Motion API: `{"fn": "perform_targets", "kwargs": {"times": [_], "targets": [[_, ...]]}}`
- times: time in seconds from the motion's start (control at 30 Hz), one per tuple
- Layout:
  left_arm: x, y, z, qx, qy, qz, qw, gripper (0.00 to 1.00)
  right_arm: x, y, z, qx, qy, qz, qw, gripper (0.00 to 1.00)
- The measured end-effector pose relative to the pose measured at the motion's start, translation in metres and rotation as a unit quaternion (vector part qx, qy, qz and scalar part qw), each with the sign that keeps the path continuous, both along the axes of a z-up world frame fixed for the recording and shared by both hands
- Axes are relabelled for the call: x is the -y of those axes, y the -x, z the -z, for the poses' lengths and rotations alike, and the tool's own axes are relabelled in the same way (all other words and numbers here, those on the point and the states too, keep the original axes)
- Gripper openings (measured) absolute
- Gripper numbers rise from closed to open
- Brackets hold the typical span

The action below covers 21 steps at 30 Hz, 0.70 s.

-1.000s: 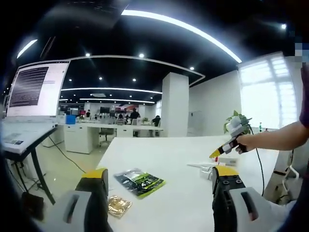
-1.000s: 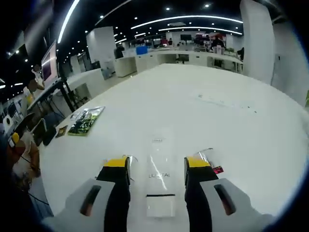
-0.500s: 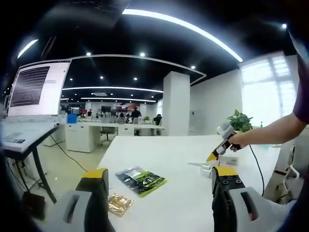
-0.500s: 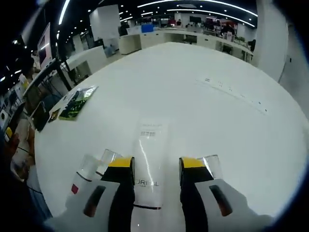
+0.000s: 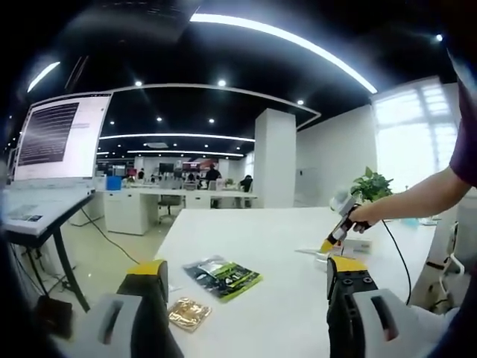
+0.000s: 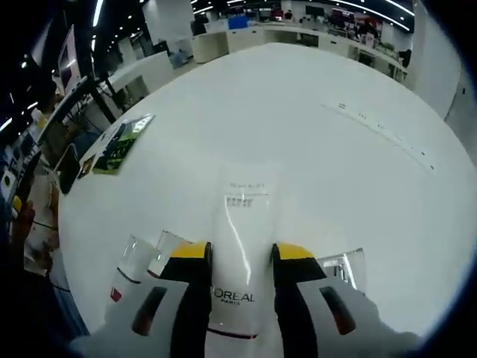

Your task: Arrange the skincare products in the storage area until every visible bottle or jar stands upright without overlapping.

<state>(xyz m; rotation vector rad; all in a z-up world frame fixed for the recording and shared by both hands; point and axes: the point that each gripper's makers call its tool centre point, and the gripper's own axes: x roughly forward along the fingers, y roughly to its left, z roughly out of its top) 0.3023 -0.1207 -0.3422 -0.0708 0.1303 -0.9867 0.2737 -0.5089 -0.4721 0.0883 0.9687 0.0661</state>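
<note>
The right gripper (image 6: pixel 237 253) holds a white tube (image 6: pixel 237 246) lying on the white table (image 6: pixel 298 127). The left gripper (image 5: pixel 246 277) is wide open and holds nothing.

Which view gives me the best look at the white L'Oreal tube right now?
The right gripper view: the white L'Oreal tube lies flat on the white table, label legible, between the right hand-held gripper's jaws. In the left gripper view, only that hand-held gripper is seen far off, and I cannot make out the tube.
</note>
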Motion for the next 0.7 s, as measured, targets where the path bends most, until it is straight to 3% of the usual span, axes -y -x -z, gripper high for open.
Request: {"fn": "perform_targets", "kwargs": {"times": [0.43,0.7], "targets": [[0.0034,0.0028,0.0012,0.000,-0.002,0.006,1.0000,0.90,-0.0019,-0.0009,0.0019,-0.028,0.047,-0.014,0.9984,0.29],[-0.0031,0.0017,0.0032,-0.003,-0.003,0.000,1.0000,0.90,0.0038,-0.0002,-0.0010,-0.012,0.008,0.026,0.9996,0.20]]}}
